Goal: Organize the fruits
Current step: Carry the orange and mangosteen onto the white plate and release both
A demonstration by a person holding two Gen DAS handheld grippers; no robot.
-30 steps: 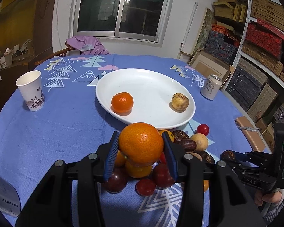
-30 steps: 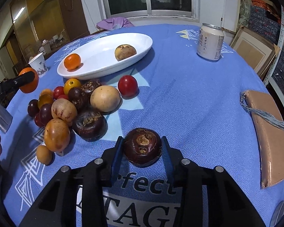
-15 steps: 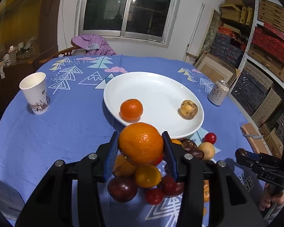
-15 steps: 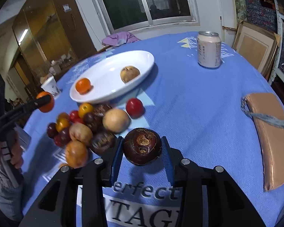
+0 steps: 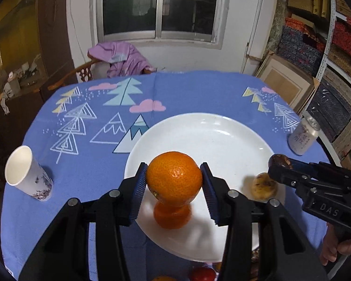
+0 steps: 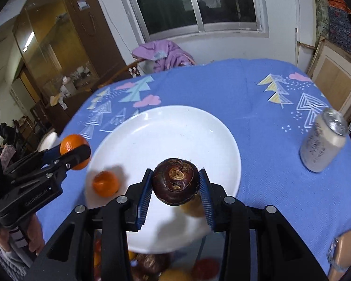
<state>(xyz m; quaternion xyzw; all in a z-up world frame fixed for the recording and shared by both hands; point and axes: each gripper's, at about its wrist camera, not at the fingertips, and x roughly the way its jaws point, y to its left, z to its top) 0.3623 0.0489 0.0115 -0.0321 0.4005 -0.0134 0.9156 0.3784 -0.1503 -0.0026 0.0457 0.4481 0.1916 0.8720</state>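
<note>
Fruits: two lie on the plate, an orange and a tan one; more wait on the bench beside it. Left tongs pinch a second orange and right tongs pinch a dark fruit, both over the plate, not yet set down.

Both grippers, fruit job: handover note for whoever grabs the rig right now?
Left gripper: shut on the orange, held above the white plate.
Right gripper: shut on the dark brown fruit, also held over the plate.
Done: a small orange and a yellowish fruit already lie on the plate.
Left: set both held fruits down on bare plate, then fetch the rest of the pile at the plate's near edge. The can and paper cup stand clear of the plate.
</note>
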